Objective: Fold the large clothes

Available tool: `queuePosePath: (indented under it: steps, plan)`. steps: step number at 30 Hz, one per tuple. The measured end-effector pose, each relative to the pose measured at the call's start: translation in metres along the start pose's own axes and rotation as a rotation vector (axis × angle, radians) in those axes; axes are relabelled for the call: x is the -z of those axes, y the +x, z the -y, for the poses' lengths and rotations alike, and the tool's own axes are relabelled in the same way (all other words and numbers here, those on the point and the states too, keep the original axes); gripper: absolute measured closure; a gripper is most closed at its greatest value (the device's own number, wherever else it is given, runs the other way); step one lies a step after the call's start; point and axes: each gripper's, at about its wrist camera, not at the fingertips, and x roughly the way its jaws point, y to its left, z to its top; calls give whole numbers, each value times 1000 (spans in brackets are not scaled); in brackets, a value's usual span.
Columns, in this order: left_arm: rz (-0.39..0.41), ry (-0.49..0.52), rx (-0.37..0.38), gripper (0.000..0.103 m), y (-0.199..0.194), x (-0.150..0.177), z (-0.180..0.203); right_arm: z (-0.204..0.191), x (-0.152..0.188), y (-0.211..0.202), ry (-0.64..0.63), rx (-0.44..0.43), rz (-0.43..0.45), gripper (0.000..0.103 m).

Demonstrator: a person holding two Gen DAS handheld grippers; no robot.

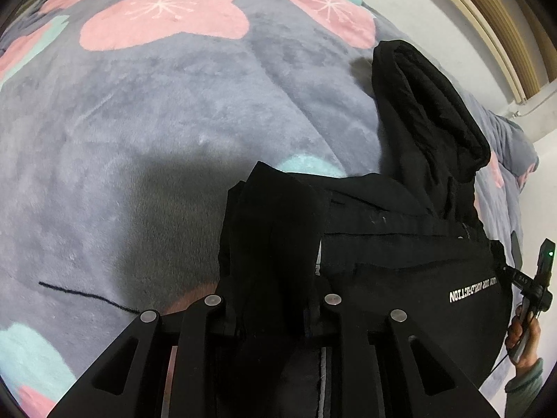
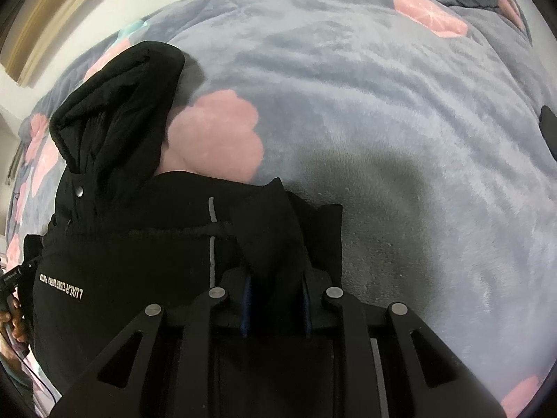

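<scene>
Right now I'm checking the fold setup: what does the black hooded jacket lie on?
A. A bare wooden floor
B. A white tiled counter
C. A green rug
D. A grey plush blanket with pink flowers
D: the black hooded jacket rests on a grey plush blanket printed with pink flowers, and that blanket shows on every side of it in both wrist views.
</scene>
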Motion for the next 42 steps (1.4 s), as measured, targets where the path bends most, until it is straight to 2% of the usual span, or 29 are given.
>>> queuePosePath:
  steps: [6,11,21,27,29,30,31,33,34,35,37,39,42]
  plan:
    - [26,62,-50,82,-9,4,11,-8,3,-9,-47,32,20,82]
    - [43,64,-45,84,-17,3,13,-9,3,-22,-44,26,46,84]
    - [119,-16,76,87,-65,18,9,-13,20,-71,-54,-18,108,85]
    - [100,-20,61,87,-62,22,4,-8,22,-56,-25,-8,71,85]
    - [111,2,19,83,-55,17,8,-5,16,-40,5,-8,45,84]
    - [104,14,-22,77,-46,13,10,-4,13,-27,20,7,11,82]
    - [85,14,-60,66,-36,11,9,-2,11,-15,41,12,-30,76]
    - [9,-27,-119,53,-13,6,2,3,8,-2,77,-12,-84,72]
    - [4,-45,-94,53,-14,4,-2,5,6,-4,78,-19,-91,66]
    - [12,-54,-73,53,-18,2,-5,6,3,-10,66,-13,-88,56]
    - [51,-79,-7,53,-41,-4,-13,9,-3,-30,47,1,-49,45]
    - [128,-98,90,52,-74,-13,-19,11,-12,-51,40,-22,-5,39]
    - [208,-71,114,36,-106,-38,-14,6,-41,-72,52,-60,65,30]
